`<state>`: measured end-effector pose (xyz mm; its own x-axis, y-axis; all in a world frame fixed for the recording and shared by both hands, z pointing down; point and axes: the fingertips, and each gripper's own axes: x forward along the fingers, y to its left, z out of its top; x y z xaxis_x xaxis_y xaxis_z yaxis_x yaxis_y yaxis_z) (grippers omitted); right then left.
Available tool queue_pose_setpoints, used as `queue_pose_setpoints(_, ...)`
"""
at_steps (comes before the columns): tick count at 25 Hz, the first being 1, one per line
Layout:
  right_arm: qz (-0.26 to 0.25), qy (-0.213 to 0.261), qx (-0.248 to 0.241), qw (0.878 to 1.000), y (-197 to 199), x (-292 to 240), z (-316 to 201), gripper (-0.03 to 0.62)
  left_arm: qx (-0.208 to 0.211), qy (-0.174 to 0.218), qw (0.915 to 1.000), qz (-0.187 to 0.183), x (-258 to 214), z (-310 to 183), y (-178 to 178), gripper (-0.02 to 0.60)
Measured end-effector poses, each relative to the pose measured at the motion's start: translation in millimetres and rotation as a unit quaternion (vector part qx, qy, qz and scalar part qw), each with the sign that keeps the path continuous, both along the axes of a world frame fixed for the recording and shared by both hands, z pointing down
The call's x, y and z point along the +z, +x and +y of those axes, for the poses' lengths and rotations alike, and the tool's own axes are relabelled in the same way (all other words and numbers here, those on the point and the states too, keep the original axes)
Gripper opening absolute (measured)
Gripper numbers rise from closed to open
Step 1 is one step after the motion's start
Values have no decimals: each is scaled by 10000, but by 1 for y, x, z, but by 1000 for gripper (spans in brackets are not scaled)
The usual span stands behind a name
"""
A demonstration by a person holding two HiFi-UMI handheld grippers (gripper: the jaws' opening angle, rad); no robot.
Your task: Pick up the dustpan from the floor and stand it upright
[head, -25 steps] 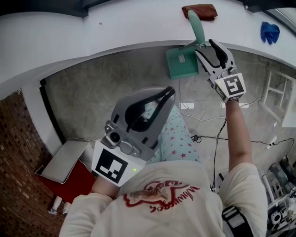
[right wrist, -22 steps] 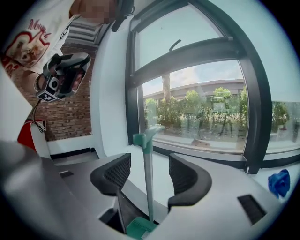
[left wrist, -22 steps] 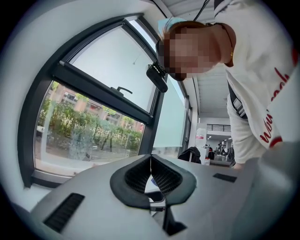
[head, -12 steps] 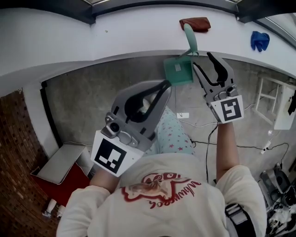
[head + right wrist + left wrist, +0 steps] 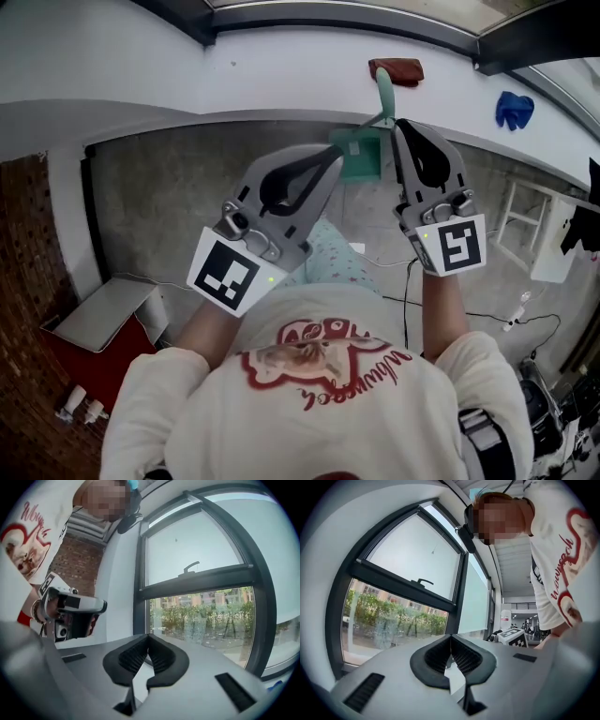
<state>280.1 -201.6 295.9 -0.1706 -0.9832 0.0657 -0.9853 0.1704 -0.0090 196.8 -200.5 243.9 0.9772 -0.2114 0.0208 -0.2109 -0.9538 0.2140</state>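
Teal dustpan seen in head view only: stood upright on floor against wall, handle up. Window shown by tool views. Left tool, right tool: jaws together, nothing clamped.

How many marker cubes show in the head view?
2: a cube on the left claw, lower left; another cube on the right claw, right of centre. None seems hidden.

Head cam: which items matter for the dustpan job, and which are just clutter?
Job:
- green plastic long-handled dustpan, upright against the wall

Clutter:
- brown cloth on the white sill
- blue crumpled object
- grey flat panel
- red mat
- white metal frame
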Motion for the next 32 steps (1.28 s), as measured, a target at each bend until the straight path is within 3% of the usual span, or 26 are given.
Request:
queue_pose_setpoints(6, -420, 71, 138, 9990, 1, -36, 6, 25, -164, 141, 9997, 87, -23, -4, -1, 18)
queue_pose_setpoints(17, -412, 162, 490, 9978, -11, -62, 42, 25, -80, 305, 9992, 263, -45, 32, -19, 18)
queue_pose_setpoints(23, -124, 416, 478, 9979, -59, -83, 101, 25, -108, 419, 9985, 329, -50, 94, -65, 18)
queue_pose_setpoints(32, 125, 434, 642, 9969, -145, -116, 214, 25, -384, 387, 9981, 300, -65, 216, -171, 18)
